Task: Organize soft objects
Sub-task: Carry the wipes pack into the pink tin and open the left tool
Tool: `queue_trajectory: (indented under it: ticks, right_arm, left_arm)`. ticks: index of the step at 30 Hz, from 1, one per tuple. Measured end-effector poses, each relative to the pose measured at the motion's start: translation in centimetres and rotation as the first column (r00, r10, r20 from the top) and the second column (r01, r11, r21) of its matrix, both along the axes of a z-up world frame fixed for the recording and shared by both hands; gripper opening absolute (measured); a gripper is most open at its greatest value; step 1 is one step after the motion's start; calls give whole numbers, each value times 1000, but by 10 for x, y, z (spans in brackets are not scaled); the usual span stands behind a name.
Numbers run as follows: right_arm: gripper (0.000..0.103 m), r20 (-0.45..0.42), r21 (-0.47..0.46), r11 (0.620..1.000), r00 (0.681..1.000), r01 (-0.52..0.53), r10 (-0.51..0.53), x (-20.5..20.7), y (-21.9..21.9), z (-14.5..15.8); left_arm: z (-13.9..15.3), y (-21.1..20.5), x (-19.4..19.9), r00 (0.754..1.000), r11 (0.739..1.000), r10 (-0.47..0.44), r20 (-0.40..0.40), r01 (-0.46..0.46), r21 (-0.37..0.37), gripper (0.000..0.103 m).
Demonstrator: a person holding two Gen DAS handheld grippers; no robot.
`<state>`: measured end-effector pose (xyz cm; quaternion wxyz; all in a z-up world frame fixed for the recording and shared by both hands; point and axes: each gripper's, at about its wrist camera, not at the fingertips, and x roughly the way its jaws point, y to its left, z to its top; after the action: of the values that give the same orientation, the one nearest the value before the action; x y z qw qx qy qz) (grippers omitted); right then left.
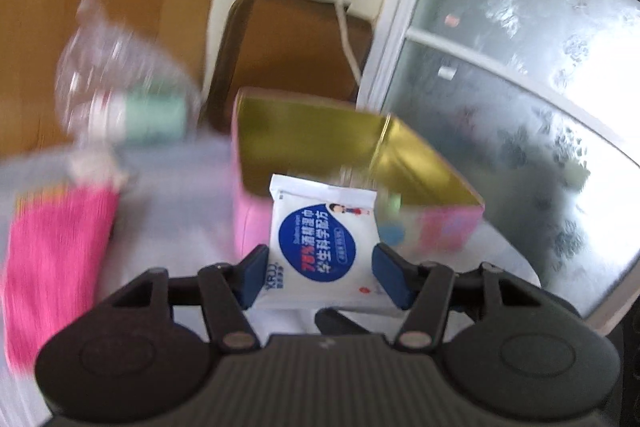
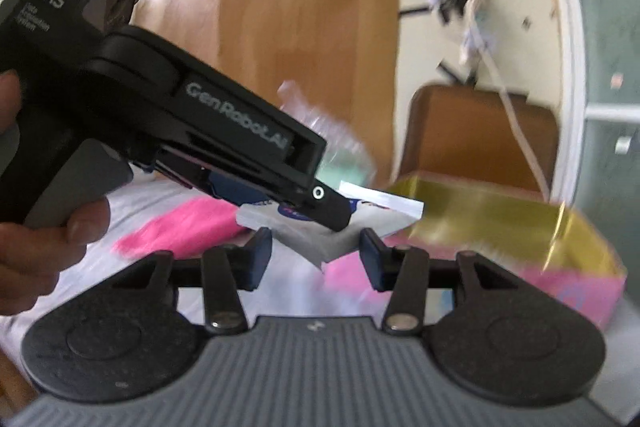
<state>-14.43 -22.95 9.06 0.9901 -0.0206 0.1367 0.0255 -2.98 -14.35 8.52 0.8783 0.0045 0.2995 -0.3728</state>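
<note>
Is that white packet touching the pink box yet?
Apart. In the right wrist view the packet, clamped in the left gripper, hangs short of the box.

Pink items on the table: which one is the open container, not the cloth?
The pink box with the gold lining, ahead of the held wipes packet. The pink cloth lies flat at left.

bright daylight glares through the frosted window (image 1: 520,75); motion blur throughout, fisheye bending at edges.
</note>
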Motion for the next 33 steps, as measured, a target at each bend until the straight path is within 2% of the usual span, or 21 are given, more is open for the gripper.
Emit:
queue_trajectory:
  ticks: [4,10,12,14,15,18,24,29,33]
  right_arm:
    - [51,22,38,998,998,52,-53,35,-32,4]
    - [49,-69,99,988,991,121,-114,75,-65,-7]
    - [48,-90,73,987,987,142,-135,84,-66,-12]
    - [46,-107,10,974,969,224,-222,96,-68,-20]
    - [53,-103,-20,960,954,279,-280,101,-70,-23]
    - [50,-116,0,935,929,354,-352,103,-78,-26]
    - [50,-99,66,940,940,333,-326,81,-68,-20]
    - [50,-80,87,947,950,308,-301,74,-52,-12]
    - [50,-84,86,955,957,285,-278,66,-31,-10]
  left_arm:
    - [14,-42,27,997,999,-8,71,5,37,57]
    - [-8,-83,73,1000,998,11,9,-12,62,56]
    - [-15,-90,81,1000,997,24,1,-24,67,57]
    - [-21,-95,88,999,996,42,2,-42,79,57]
    - [-24,-96,89,998,994,60,6,-60,90,61]
    - [-22,-91,84,994,989,98,43,-102,108,59]
    - [-12,-70,59,980,979,126,155,-149,141,60]
    - [-12,-45,40,970,968,158,185,-190,165,60]
    - [-16,-17,31,968,965,186,166,-212,152,60]
